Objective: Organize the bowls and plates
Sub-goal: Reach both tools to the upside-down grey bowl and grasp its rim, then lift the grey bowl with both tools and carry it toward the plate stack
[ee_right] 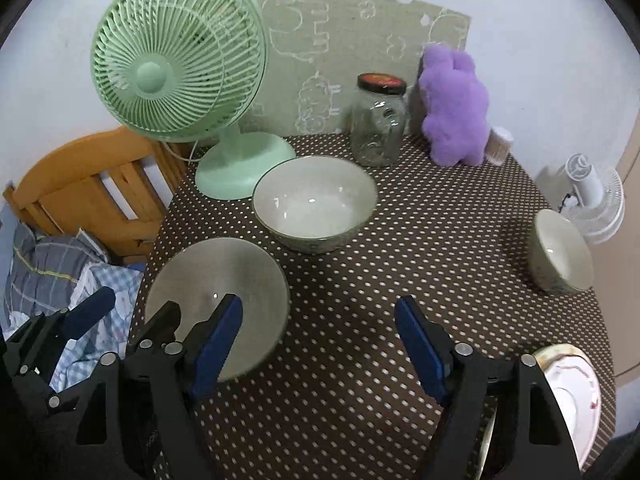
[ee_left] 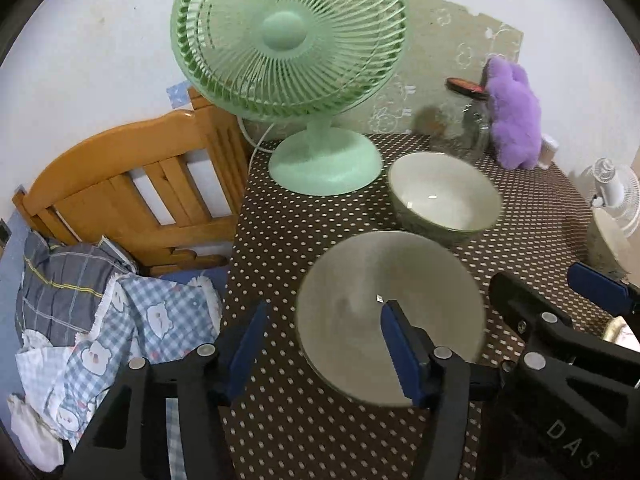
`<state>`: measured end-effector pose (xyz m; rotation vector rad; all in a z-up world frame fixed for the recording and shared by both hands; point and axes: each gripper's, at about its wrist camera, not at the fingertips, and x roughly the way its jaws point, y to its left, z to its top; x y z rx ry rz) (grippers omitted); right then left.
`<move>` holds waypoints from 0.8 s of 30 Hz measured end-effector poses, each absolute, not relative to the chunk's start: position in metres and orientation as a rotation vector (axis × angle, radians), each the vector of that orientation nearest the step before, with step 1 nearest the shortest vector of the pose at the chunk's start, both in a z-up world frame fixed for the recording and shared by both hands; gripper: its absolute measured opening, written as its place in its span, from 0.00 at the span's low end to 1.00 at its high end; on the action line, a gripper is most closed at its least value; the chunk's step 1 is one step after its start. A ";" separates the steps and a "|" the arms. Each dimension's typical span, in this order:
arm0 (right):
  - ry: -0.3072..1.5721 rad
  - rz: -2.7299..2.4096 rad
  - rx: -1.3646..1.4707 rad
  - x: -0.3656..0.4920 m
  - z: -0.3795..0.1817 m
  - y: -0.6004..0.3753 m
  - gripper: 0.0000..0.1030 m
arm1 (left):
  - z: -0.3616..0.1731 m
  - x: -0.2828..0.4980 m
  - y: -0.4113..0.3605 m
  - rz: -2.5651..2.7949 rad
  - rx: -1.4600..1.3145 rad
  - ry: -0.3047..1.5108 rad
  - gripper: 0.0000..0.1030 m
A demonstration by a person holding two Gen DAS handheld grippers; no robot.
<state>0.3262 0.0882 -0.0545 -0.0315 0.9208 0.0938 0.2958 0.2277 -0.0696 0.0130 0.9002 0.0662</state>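
The left wrist view looks down over the left gripper point(ee_left: 322, 334), whose blue-padded jaws stand apart with nothing pinched: one pad hangs over the near-left rim of the grey plate point(ee_left: 390, 316), the other over the dotted tablecloth point(ee_left: 280, 240) just off the plate's left edge, and whether either pad touches the plate cannot be told. Just beyond the plate, ahead of the fingers and slightly right, sits the large bowl point(ee_left: 442, 196), upright and empty, close to the plate's far rim. Farther ahead and to the left stands the green fan point(ee_left: 290, 46), and far ahead to the right a purple plush toy point(ee_left: 514, 116) beside a glass jar point(ee_left: 476, 128). To the left, off the table, are a wooden headboard point(ee_left: 128, 168) and checked bedding point(ee_left: 120, 312). In the right wrist view the right gripper point(ee_right: 320, 340) is spread wide over bare tablecloth, holding nothing; the grey plate lies just to its left, under its left pad, and the large bowl is straight ahead. A small bowl point(ee_right: 560, 258) sits tilted well off to the right near the table edge, and a white plate point(ee_right: 572, 396) with reddish marks lies just right of the right finger, at the near edge.
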 end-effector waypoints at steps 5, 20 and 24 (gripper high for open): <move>0.958 0.113 -0.045 0.343 -0.072 0.102 0.59 | -0.088 0.312 0.232 0.054 0.010 0.944 0.43; 1.013 0.130 -0.033 0.366 -0.097 0.118 0.28 | -0.106 0.330 0.237 0.046 -0.001 0.983 0.27; 1.024 0.132 -0.034 0.365 -0.096 0.118 0.28 | -0.104 0.328 0.236 0.045 -0.001 0.993 0.27</move>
